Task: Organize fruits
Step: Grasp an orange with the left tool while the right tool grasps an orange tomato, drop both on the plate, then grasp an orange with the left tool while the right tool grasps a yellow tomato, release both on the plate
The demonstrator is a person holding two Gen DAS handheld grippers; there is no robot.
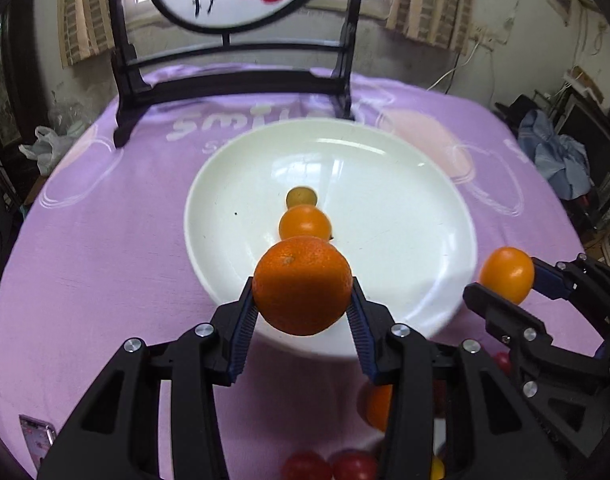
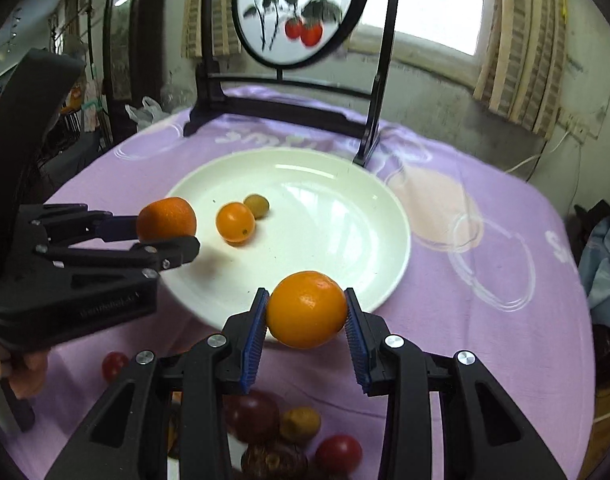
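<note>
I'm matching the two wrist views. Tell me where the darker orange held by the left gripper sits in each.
Left wrist view: darker orange at lower centre, clamped by the left gripper.
Right wrist view: at left, over the plate's near-left rim.
Shared landmark: white plate.

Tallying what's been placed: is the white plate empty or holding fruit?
Holding fruit: the round white ceramic plate carries a small orange fruit and a smaller olive-yellow fruit, side by side.

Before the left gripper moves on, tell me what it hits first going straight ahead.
The left gripper, shut on the dark orange, points across the white plate. First in line is probably the smaller orange fruit, then the yellowish one; height above them is unclear.
</note>
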